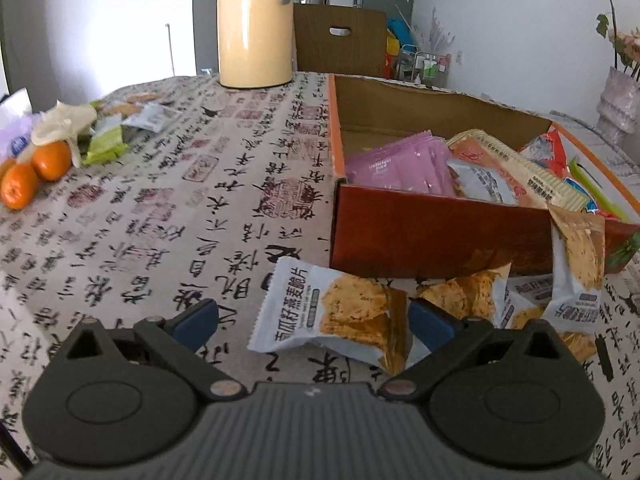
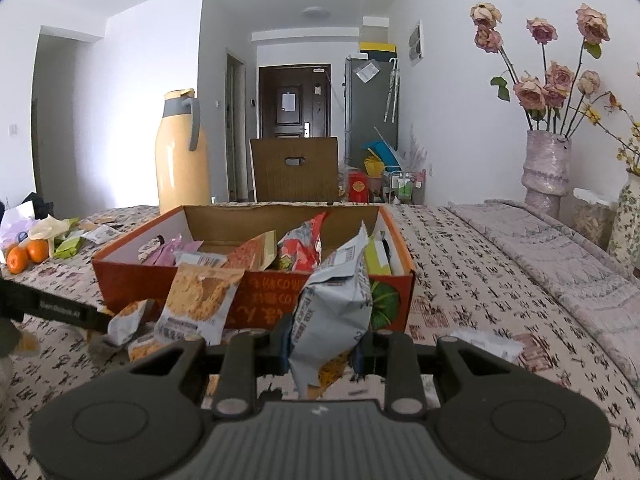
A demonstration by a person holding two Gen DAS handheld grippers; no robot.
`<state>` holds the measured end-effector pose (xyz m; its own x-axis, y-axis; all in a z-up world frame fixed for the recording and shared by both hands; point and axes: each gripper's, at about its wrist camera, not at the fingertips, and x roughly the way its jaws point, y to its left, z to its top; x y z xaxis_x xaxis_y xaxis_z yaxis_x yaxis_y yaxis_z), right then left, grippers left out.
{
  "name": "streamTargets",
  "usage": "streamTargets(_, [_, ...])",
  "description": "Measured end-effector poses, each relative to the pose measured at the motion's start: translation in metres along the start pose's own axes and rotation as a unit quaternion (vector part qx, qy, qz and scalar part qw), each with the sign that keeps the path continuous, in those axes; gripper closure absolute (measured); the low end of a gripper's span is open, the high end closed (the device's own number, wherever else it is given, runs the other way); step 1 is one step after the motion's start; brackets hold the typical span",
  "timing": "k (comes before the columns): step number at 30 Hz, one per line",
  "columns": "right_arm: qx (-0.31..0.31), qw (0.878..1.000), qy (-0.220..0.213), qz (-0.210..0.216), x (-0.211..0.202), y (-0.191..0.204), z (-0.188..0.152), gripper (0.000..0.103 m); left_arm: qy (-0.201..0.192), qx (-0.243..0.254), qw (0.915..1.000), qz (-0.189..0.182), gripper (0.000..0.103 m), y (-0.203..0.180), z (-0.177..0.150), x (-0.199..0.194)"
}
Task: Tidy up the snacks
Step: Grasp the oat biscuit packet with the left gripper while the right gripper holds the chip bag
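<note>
The right hand-held gripper (image 2: 320,350) pinches a grey-white snack packet (image 2: 332,308) between its pads and holds it clear of the table (image 2: 480,280), just in front of the near wall of the orange cardboard box (image 2: 132,276). The box is already partly filled: pink sachets (image 1: 400,168) at its left end, red and tan packs toward the middle and right. The left hand-held gripper (image 1: 312,320) stands spread, nothing between its pads, low over the calligraphy-print cloth with one oat-crisp packet (image 1: 332,312) lying flat in the gap between the fingers but not gripped. More of the same packets (image 1: 576,272) lie in a loose heap against the box's near wall, one leaning up on it. At the far left of the table sit oranges (image 1: 36,172) and a few green wrappers (image 1: 104,146), well apart from the box.

The step in hand looks like carrying a packet into the box. Next, the right one needs to go up over the near wall and let go inside; the left needs to close on the flat packet, which may slide on the cloth.
</note>
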<state>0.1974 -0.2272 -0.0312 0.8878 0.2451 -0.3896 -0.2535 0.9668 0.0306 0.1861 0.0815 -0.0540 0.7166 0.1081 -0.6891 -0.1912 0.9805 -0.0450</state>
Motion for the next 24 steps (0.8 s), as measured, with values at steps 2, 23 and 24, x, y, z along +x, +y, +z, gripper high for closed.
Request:
streamTargets(2, [0.000, 1.000, 0.001, 0.003, 0.008, -0.001, 0.003, 0.076, 0.004, -0.004, 0.9999, -0.009, 0.000, 0.001, 0.000, 0.004])
streamTargets(23, [0.034, 0.998, 0.023, 0.048, 0.048, -0.010, -0.003, 0.076, -0.021, 0.021, 0.9995, 0.012, 0.031, -0.010, -0.006, 0.000])
streamTargets(24, [0.033, 0.998, 0.023, 0.050, 0.048, -0.009, -0.002, 0.076, -0.022, 0.024, 0.9994, 0.010, 0.036, -0.011, -0.006, 0.000])
